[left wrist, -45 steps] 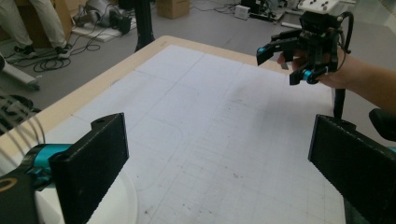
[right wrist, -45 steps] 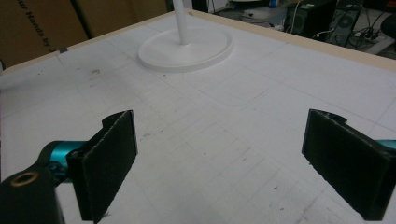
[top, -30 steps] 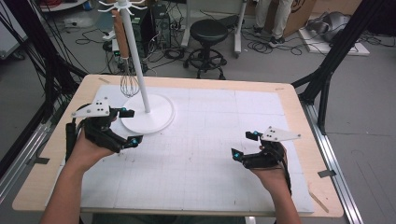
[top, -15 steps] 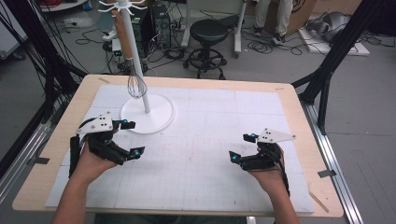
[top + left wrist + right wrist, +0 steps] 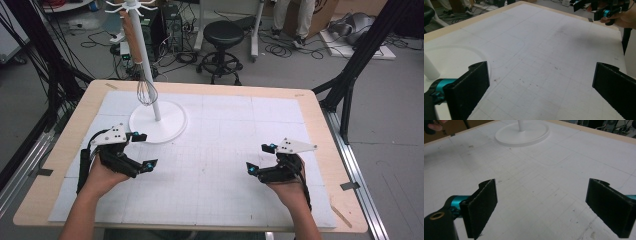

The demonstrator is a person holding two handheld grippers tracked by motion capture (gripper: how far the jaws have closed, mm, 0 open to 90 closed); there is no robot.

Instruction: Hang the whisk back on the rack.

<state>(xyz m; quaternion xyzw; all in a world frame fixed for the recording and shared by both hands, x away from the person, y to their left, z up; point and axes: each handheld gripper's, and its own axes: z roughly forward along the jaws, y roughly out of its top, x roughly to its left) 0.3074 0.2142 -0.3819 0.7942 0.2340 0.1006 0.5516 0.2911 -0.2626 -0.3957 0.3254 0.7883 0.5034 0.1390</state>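
Both hand-held grippers, left (image 5: 141, 150) and right (image 5: 260, 158), rest wide and empty on the desk (image 5: 310, 107), while the whisk (image 5: 146, 90) hangs upright on the stand (image 5: 158, 122), just beyond the left, the nearer one.

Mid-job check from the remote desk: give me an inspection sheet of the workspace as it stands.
Surface: wooden table covered by a white grid mat, lightly scuffed.
Job's things: white stand on a round base at the mat's far left; a whisk hangs beside its pole.
Clutter: nothing seen on the mat.
Grippers: left gripper open and empty, just short of the stand's base; right gripper open and empty, at the near right.
Cables: a cable trails from each gripper; loose cables lie on the floor beyond the table.
Surroundings: black stool, black frame legs, a person's legs at the far wall.
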